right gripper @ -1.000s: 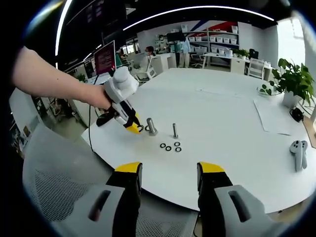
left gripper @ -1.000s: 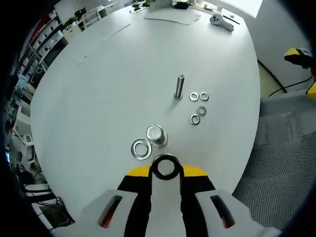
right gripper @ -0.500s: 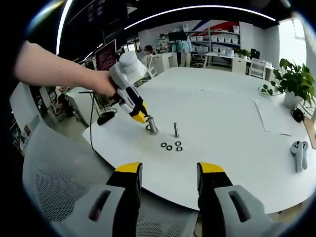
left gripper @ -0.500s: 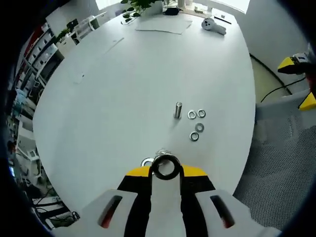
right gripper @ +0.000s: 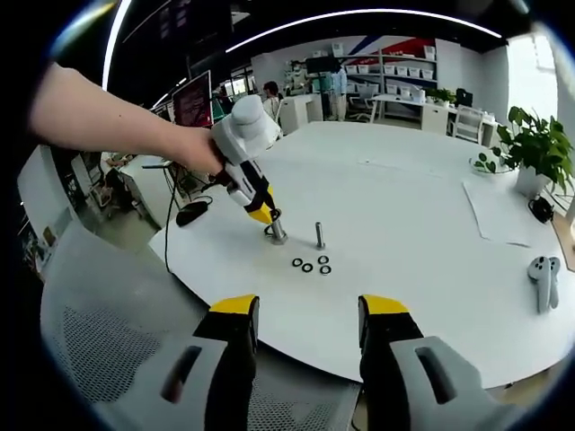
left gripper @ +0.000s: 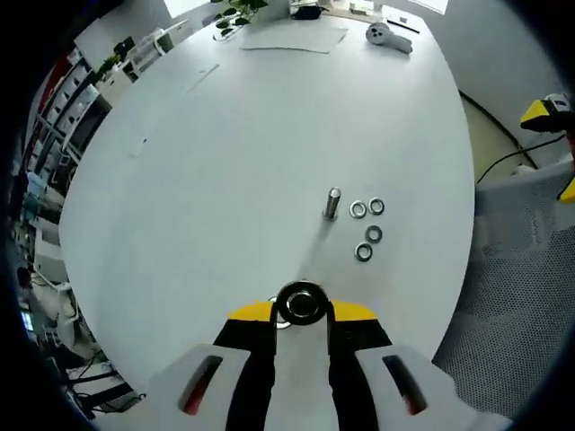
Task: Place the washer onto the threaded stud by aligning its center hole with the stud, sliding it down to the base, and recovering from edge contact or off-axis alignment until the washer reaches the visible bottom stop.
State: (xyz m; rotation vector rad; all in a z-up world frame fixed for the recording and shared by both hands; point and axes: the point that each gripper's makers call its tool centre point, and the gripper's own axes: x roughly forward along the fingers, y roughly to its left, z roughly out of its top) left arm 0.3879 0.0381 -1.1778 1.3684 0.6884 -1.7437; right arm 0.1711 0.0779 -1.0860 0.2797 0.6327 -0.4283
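Note:
My left gripper [left gripper: 301, 314] is shut on a steel washer [left gripper: 302, 290], held flat at its yellow tips. In the right gripper view the left gripper [right gripper: 261, 214] hovers tilted just above the thick threaded stud [right gripper: 278, 232], with a person's hand on it. A second washer [right gripper: 269, 235] lies at that stud's foot. A thinner stud [left gripper: 332, 204] stands farther on, beside several loose washers [left gripper: 367, 230]. The thick stud is hidden under the held washer in the left gripper view. My right gripper [right gripper: 308, 314] stands open near the table's front edge, nothing between its jaws.
The round white table [right gripper: 422, 296] carries a white controller [right gripper: 542, 269], a sheet of paper [right gripper: 499, 211] and a potted plant [right gripper: 530, 144] at the far right. A grey mesh chair [right gripper: 99, 341] sits below the right gripper.
The left gripper has carried the washer forward and up over the thick stud, which has slid out of sight beneath the washer. The right gripper has stayed put.

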